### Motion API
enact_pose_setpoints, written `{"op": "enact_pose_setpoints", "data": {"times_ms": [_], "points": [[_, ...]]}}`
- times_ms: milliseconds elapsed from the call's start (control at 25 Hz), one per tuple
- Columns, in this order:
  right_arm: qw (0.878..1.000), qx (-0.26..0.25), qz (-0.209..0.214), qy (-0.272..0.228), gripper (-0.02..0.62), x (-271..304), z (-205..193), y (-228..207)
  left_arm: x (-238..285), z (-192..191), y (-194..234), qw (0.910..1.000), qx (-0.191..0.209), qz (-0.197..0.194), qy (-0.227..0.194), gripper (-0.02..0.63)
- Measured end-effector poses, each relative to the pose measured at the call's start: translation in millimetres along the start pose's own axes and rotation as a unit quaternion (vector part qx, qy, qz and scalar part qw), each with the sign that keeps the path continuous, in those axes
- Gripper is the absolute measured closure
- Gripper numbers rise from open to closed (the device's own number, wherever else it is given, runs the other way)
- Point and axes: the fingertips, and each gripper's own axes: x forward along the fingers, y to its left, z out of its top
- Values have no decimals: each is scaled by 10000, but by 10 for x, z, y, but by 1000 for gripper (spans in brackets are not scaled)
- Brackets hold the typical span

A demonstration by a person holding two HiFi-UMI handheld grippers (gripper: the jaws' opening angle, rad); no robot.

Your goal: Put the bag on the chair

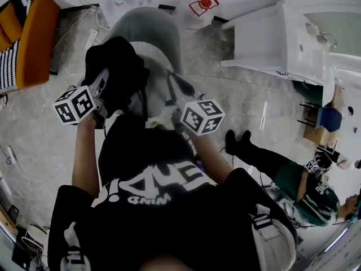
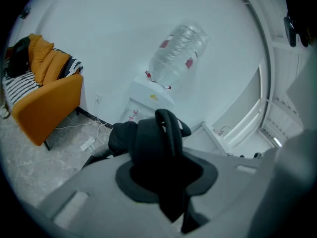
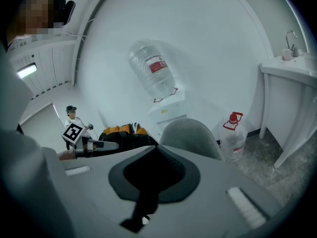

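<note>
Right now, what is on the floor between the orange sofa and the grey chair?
A white power strip and loose cables lie there; the head view shows them.

Black bag (image 1: 115, 72), grey chair (image 1: 152, 33), orange armchair (image 1: 36, 38) with black-and-white striped throw (image 1: 11, 66).

Pale grey marbled floor (image 1: 34, 145) throughout. Upper left of the head view: orange armchair (image 1: 35, 38) with black-and-white striped cloth (image 1: 8, 66). A white power strip (image 1: 92, 38) with cables lies near it. Upper right: white counter (image 1: 282, 38) with tap. Left gripper view, centre: white water dispenser (image 2: 148, 100) bearing an inverted bottle (image 2: 177, 53), against a plain white wall (image 2: 99, 33).
</note>
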Motion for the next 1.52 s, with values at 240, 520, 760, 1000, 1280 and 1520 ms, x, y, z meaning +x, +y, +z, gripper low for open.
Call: {"op": "enact_pose_setpoints", "data": {"times_ms": [240,520,760,1000,1280,1520], "points": [[10000,35,32,50,594,103,-19,20,125,39,181,10000,74,60,-2,522],[9998,84,-16,187,594,181,-59,-2,291,-52,469,9993,57,287,227,518],[9995,120,-60,281,594,232,-108,-43,435,-168,816,9982,-145,493,300,517],[9990,148,-101,398,594,279,-188,-79,613,-351,1043,9969,-263,581,456,514],[9986,209,-157,455,594,323,-199,-111,782,-536,1183,9954,-217,697,614,511],[9984,209,-85,518,594,341,-254,-131,856,-655,1224,9948,-86,804,612,503]]}}
